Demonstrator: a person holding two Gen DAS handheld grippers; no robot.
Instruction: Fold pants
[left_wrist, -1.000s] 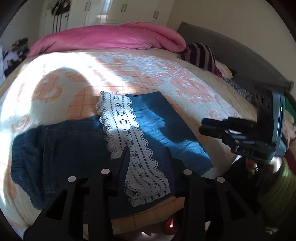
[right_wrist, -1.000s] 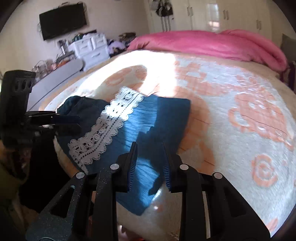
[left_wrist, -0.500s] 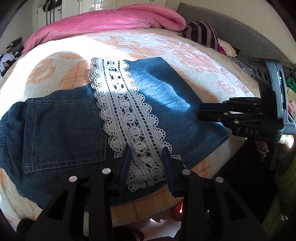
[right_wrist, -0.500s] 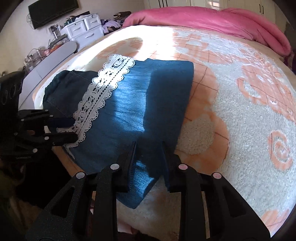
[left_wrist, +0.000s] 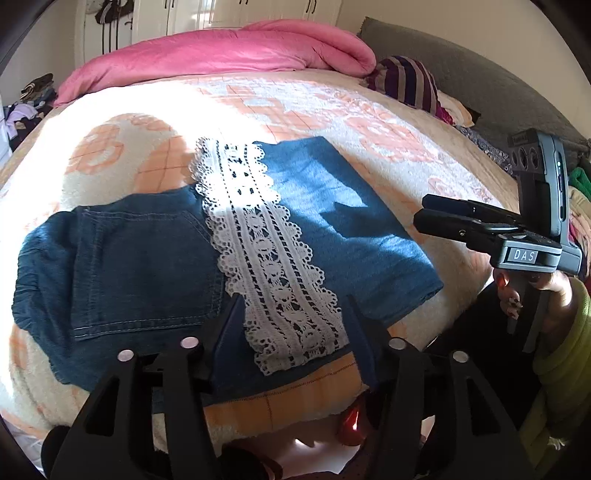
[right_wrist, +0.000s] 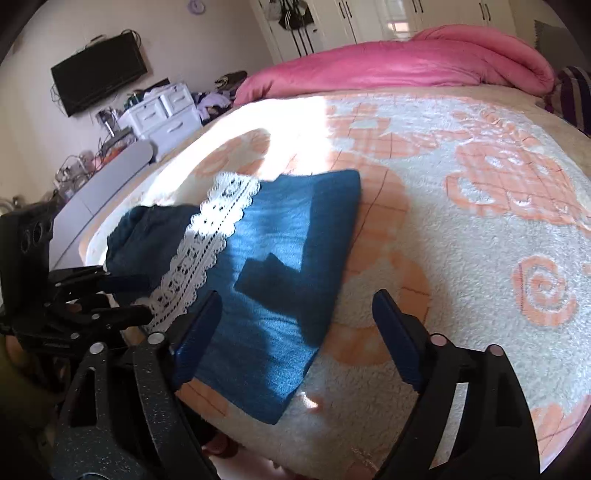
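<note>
- Left gripper: jaws opening, fingers partly apart over the near edge of the denim pants; the lace trim lies between them, unpinched.
- Right gripper: jaws opening to a wide gap, nothing held; the pants' corner lies under the left finger.
- Pants: folded flat near the edge of the bed blanket, pocket side at one end, lace band across the middle, plain panel at the other.
- Step, as judged: releasing a completed fold. Lift both grippers straight clear so no pad drags cloth and disturbs the aligned edges.
- Pink duvet: well apart, no obstacle.
</note>
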